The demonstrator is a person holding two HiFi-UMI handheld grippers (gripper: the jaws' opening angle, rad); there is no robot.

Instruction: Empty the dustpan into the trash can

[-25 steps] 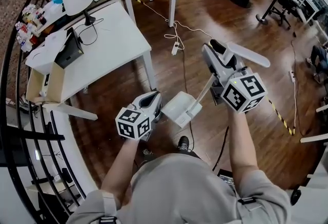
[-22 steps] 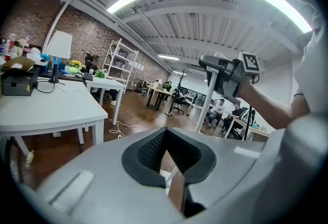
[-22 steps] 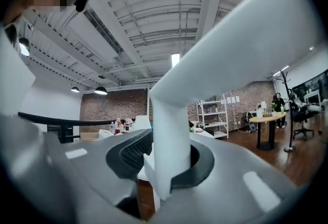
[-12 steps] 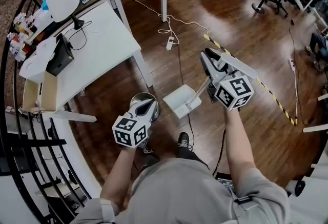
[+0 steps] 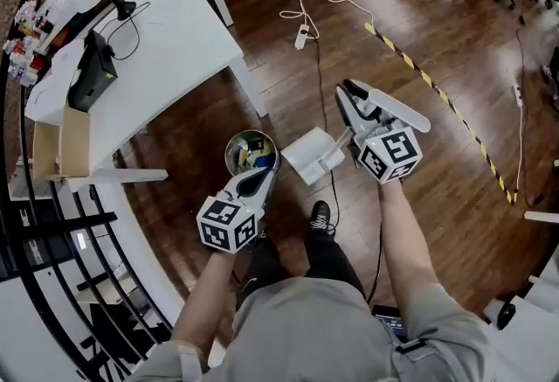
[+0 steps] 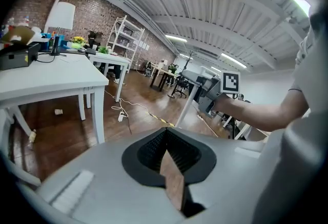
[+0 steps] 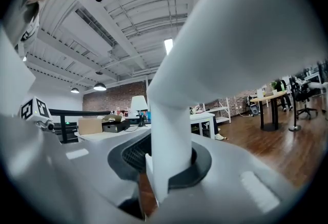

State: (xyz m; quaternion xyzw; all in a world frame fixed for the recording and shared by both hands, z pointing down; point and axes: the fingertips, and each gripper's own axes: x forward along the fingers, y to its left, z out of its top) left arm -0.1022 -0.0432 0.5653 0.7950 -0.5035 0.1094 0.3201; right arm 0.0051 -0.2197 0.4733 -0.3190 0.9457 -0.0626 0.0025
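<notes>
A white dustpan (image 5: 311,155) hangs over the wooden floor, just right of a small round metal trash can (image 5: 248,152) with scraps inside. My right gripper (image 5: 348,102) is shut on the dustpan's long white handle (image 5: 342,147); in the right gripper view the handle (image 7: 174,130) rises between the pads. My left gripper (image 5: 254,183) is shut and empty, its tip over the can's near rim. The left gripper view shows its jaws (image 6: 166,138) closed together, with the right gripper (image 6: 218,87) and the handle (image 6: 187,106) beyond them.
A white table (image 5: 166,48) with a lamp and a black box stands at the upper left, its leg close to the can. A power strip and cable (image 5: 302,37) and striped floor tape (image 5: 437,96) lie ahead. A black railing (image 5: 35,223) runs down the left.
Both grippers have come down toward the floor. The trash can has come into view under the left gripper, and the dustpan now hangs right beside it.
</notes>
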